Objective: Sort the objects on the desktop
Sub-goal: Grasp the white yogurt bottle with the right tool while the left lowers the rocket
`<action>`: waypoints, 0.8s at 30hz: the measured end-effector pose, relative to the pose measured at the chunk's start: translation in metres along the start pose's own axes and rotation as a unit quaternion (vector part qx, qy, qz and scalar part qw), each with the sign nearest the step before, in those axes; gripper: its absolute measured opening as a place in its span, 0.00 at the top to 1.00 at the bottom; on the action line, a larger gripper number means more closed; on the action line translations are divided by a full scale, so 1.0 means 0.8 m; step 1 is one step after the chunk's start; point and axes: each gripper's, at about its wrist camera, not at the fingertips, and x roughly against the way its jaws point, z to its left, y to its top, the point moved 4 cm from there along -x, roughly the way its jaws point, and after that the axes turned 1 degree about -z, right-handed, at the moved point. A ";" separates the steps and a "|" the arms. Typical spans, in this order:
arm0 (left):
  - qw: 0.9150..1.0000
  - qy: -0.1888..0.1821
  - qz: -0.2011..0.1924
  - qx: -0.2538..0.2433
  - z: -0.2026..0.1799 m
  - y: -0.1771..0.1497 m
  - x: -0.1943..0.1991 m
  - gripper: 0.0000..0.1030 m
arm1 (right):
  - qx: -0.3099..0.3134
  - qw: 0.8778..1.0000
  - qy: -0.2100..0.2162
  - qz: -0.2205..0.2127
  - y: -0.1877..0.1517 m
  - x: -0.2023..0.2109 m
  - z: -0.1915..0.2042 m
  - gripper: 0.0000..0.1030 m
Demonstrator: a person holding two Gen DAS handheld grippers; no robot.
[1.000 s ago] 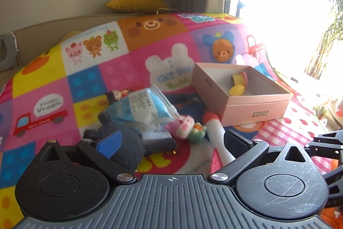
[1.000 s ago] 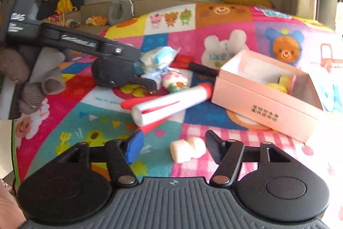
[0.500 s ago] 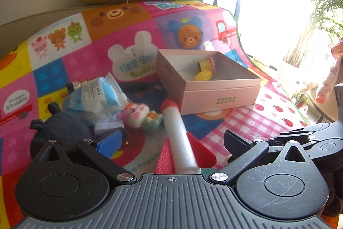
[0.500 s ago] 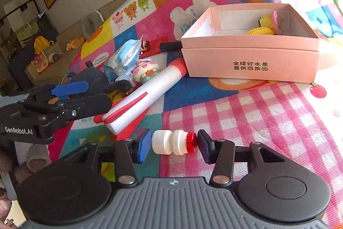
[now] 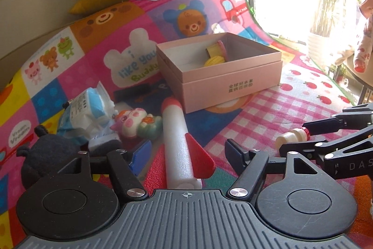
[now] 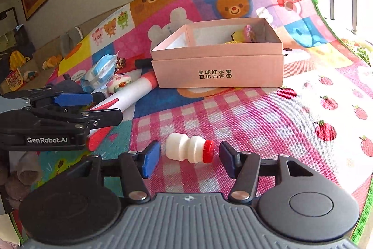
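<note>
- Bottle (image 6: 189,151), white with red cap, lying on the mat (image 6: 268,118) between the spread fingers of the right gripper (image 6: 189,159), untouched.
- Left gripper (image 5: 187,152) spread, straddling the foam rocket (image 5: 177,141).
- Pink box (image 6: 218,69) behind, open.

low wrist views facing forward, both sharing pink box (image 5: 229,83), mat (image 6: 268,113)

1. Your right gripper (image 6: 189,160) has its jaws spread, with bare checked play mat (image 6: 256,123) ahead up to the open pink cardboard box (image 6: 219,71).
2. A small white plastic bottle with a red cap (image 6: 188,151) lies between those fingers, touching neither.
3. Your left gripper (image 5: 186,153) straddles a white foam rocket with red fins (image 5: 177,141).
4. To its left, a black plush toy (image 5: 46,155), a blue-and-white packet (image 5: 86,113) and a pink pig figurine (image 5: 132,123) crowd together.
</note>
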 end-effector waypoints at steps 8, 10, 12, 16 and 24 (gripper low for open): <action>1.000 -0.006 0.007 0.006 0.009 -0.011 0.017 0.56 | -0.015 1.000 -0.009 -0.014 0.000 0.004 -0.005 0.31; 1.000 -0.020 0.010 0.010 0.007 -0.017 0.031 0.56 | -0.013 1.000 -0.009 -0.015 0.000 0.004 -0.004 0.30; 0.999 -0.037 0.014 0.014 0.004 -0.026 0.046 0.56 | -0.010 1.000 -0.006 -0.016 0.000 0.005 -0.003 0.30; 0.999 -0.039 0.021 0.022 0.006 -0.042 0.062 0.45 | -0.010 1.000 -0.003 -0.018 0.000 0.006 -0.003 0.30; 0.996 -0.044 0.033 0.068 0.024 -0.063 0.043 0.06 | -0.024 0.999 -0.009 -0.031 -0.001 0.016 -0.001 0.40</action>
